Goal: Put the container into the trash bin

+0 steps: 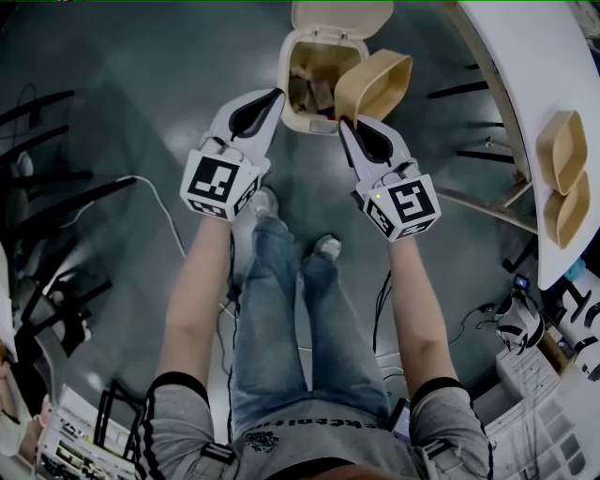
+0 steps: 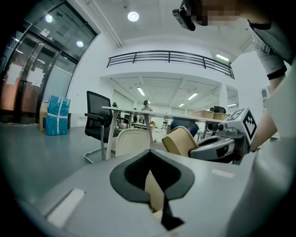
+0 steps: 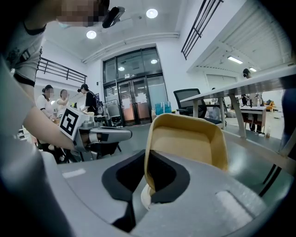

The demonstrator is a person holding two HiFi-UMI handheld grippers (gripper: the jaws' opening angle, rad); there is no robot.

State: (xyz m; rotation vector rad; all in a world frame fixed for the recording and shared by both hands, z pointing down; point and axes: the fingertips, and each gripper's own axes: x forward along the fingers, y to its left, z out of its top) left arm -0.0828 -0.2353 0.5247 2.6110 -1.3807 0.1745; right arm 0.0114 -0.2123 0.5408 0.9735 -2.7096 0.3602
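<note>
The cream trash bin (image 1: 309, 111) stands on the floor with its lid (image 1: 341, 17) flipped back, scraps inside. My right gripper (image 1: 344, 123) is shut on the rim of a tan oval container (image 1: 375, 82), which hangs tilted over the bin's right front corner. In the right gripper view the container (image 3: 187, 141) stands up from the jaws of that gripper (image 3: 150, 156), its hollow facing me. My left gripper (image 1: 277, 94) is shut and holds nothing, its tip at the bin's left front edge. The left gripper view shows the left gripper (image 2: 150, 152), the bin lid (image 2: 133, 141) and the container (image 2: 180, 140).
A white table (image 1: 525, 56) curves along the right, with two more tan containers (image 1: 562, 178) stacked at its edge. The person's legs and shoes (image 1: 326, 247) stand just short of the bin. Cables (image 1: 159, 202) and chair bases (image 1: 47, 202) lie at the left.
</note>
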